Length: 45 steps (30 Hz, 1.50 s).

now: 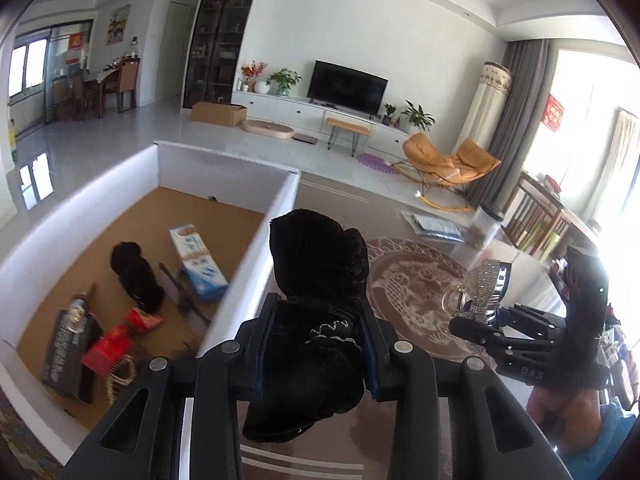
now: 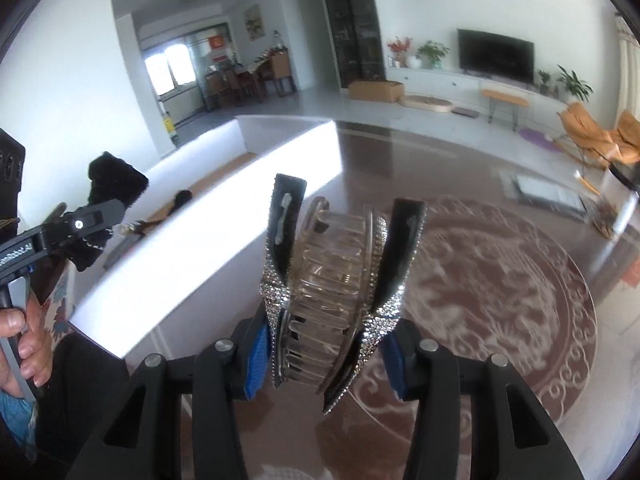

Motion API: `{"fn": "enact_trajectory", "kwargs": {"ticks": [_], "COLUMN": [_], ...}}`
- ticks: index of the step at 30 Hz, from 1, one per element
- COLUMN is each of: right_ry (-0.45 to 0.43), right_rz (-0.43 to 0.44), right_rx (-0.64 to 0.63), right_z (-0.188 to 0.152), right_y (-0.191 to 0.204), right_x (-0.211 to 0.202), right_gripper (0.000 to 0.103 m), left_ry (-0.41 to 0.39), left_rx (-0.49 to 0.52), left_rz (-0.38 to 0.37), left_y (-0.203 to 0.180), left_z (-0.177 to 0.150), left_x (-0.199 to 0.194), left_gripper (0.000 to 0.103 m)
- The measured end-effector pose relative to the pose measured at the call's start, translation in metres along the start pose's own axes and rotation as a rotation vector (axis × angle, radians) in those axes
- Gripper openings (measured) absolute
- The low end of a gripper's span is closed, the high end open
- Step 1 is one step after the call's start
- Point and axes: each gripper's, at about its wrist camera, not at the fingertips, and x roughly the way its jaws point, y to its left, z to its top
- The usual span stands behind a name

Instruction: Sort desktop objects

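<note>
My left gripper [image 1: 320,310] is shut on a black fuzzy fabric item [image 1: 320,264], held in the air beside the right wall of a white-walled box [image 1: 248,276] with a brown floor. My right gripper [image 2: 326,344] is shut on a rhinestone hair claw clip [image 2: 332,264] with clear teeth, lifted above the patterned tabletop. In the left wrist view the clip [image 1: 484,284] and the right gripper [image 1: 480,322] sit at the right. In the right wrist view the left gripper [image 2: 92,216] holds the black item [image 2: 116,184] at the left, near the box wall [image 2: 224,240].
Inside the box lie a blue-and-white carton [image 1: 198,264], another black fuzzy item [image 1: 136,276], red packets [image 1: 108,348], a dark package [image 1: 68,344] and a bead string [image 1: 120,372]. A round patterned mat [image 1: 412,292], papers [image 1: 436,226] and a clear jar [image 1: 484,224] are on the table.
</note>
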Motion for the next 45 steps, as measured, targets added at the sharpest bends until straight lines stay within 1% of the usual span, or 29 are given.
{"fn": "enact_trajectory", "kwargs": {"ticks": [1, 3, 6, 7, 9, 11, 14, 17, 18, 20, 21, 22, 23, 24, 26, 29, 31, 32, 34, 37, 41, 45], "right_ry": [-0.013, -0.020, 0.021, 0.055, 0.117, 0.233, 0.418, 0.545, 0.565, 0.581, 0.580, 0.569, 0.558, 0.550, 0.537, 0.507, 0.488, 0.479, 0.466, 0.456, 0.453, 0.451], "right_rz": [0.032, 0.113, 0.247, 0.282, 0.303, 0.349, 0.371, 0.327, 0.300, 0.266, 0.262, 0.257, 0.256, 0.260, 0.246, 0.195, 0.166, 0.155, 0.139, 0.131, 0.115, 0.112], "right_rx": [-0.025, -0.071, -0.131, -0.162, -0.220, -0.253, -0.293, -0.366, -0.388, -0.418, -0.421, -0.419, -0.414, -0.405, -0.400, -0.412, -0.409, -0.404, -0.387, -0.370, -0.356, -0.352], "right_z": [0.016, 0.049, 0.091, 0.103, 0.120, 0.130, 0.129, 0.117, 0.114, 0.111, 0.111, 0.113, 0.116, 0.121, 0.132, 0.149, 0.162, 0.167, 0.175, 0.183, 0.186, 0.186], "right_y": [0.014, 0.049, 0.105, 0.124, 0.157, 0.185, 0.213, 0.230, 0.233, 0.238, 0.239, 0.240, 0.238, 0.236, 0.223, 0.217, 0.216, 0.213, 0.208, 0.200, 0.191, 0.186], "right_x": [0.003, 0.015, 0.047, 0.061, 0.092, 0.129, 0.179, 0.214, 0.223, 0.234, 0.237, 0.237, 0.237, 0.235, 0.229, 0.213, 0.194, 0.188, 0.180, 0.175, 0.174, 0.174], "right_gripper": [0.048, 0.048, 0.048, 0.048, 0.048, 0.048, 0.048, 0.049, 0.050, 0.062, 0.076, 0.085, 0.086, 0.087, 0.087, 0.088, 0.094, 0.095, 0.098, 0.098, 0.098, 0.098], "left_ry": [-0.003, 0.019, 0.079, 0.111, 0.168, 0.220, 0.300, 0.365, 0.377, 0.397, 0.402, 0.403, 0.401, 0.394, 0.362, 0.322, 0.312, 0.314, 0.309, 0.262, 0.249, 0.227], "left_rx": [-0.013, -0.048, -0.108, -0.115, -0.127, -0.130, -0.169, -0.210, -0.219, -0.227, -0.229, -0.232, -0.235, -0.238, -0.266, -0.364, -0.413, -0.424, -0.419, -0.388, -0.358, -0.357], "left_rz": [0.033, 0.102, 0.187, 0.215, 0.262, 0.300, 0.321, 0.325, 0.333, 0.351, 0.359, 0.370, 0.383, 0.398, 0.419, 0.396, 0.409, 0.424, 0.466, 0.560, 0.655, 0.714], "left_y": [0.017, 0.053, 0.108, 0.123, 0.147, 0.165, 0.189, 0.200, 0.202, 0.202, 0.199, 0.197, 0.197, 0.195, 0.194, 0.197, 0.194, 0.191, 0.181, 0.163, 0.146, 0.139], "left_z": [0.008, 0.025, 0.043, 0.047, 0.053, 0.056, 0.053, 0.041, 0.037, 0.034, 0.034, 0.032, 0.032, 0.033, 0.036, 0.044, 0.049, 0.051, 0.056, 0.061, 0.063, 0.063], "left_x": [-0.004, -0.004, 0.005, 0.011, 0.024, 0.040, 0.063, 0.084, 0.087, 0.093, 0.096, 0.094, 0.092, 0.089, 0.078, 0.060, 0.052, 0.047, 0.040, 0.024, 0.015, 0.007], "left_gripper": [0.036, 0.036, 0.036, 0.036, 0.036, 0.036, 0.036, 0.038, 0.040, 0.041, 0.044, 0.047, 0.060, 0.076, 0.088, 0.091, 0.099, 0.103, 0.103, 0.103, 0.103, 0.103]}}
